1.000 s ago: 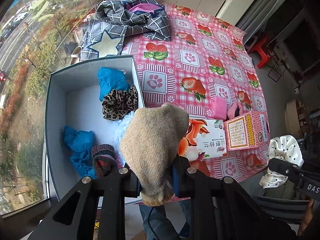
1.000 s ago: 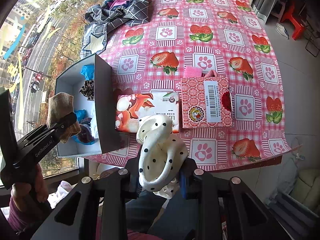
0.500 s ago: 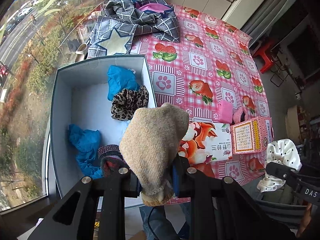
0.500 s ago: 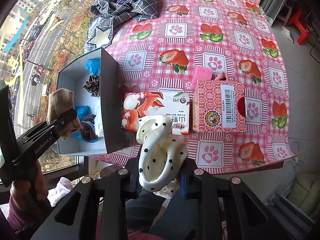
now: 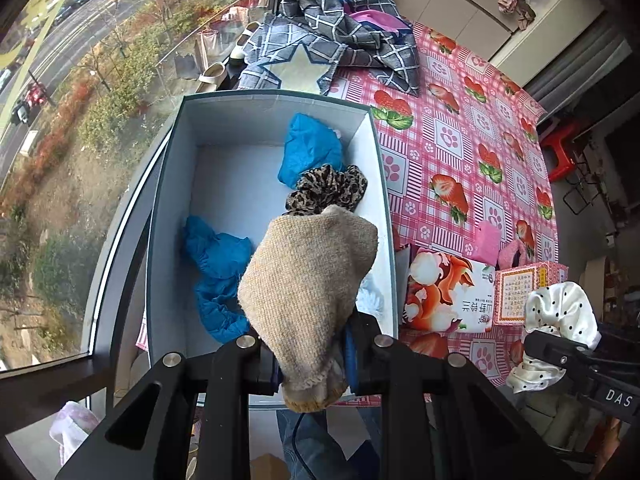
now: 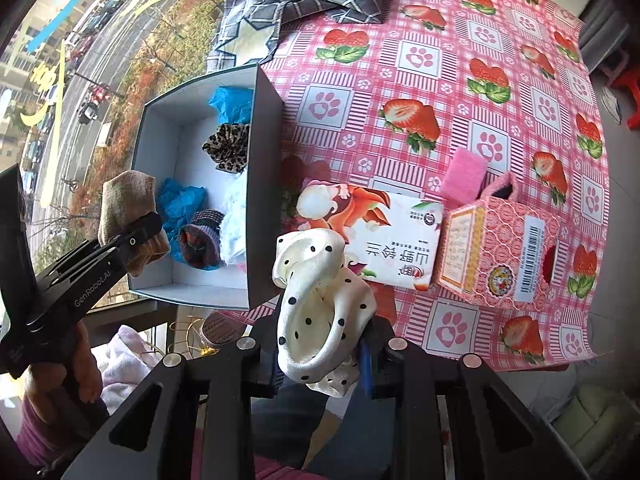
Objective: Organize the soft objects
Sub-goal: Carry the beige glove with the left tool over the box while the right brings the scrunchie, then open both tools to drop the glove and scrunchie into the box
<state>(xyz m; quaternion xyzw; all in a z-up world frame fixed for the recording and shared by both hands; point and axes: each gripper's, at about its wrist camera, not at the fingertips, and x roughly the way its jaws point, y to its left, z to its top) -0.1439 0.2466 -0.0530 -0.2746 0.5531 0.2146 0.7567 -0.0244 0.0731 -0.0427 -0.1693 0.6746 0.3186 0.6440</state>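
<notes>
— Left tool clamped on beige sock, hanging over the open box. Right tool clamped on dotted scrunchie, short of the wall.

— Lower into bare floor space, then release; clear the wall with the scrunchie.

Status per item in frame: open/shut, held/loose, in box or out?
left gripper: jaws shut on beige knit sock
right gripper: jaws shut on polka-dot scrunchie
grey box: open, no lid on
leopard scrunchie: loose in box
blue cloths: loose in box
tissue pack: flat on table, outside box
pink carton: on table beside the pack
</notes>
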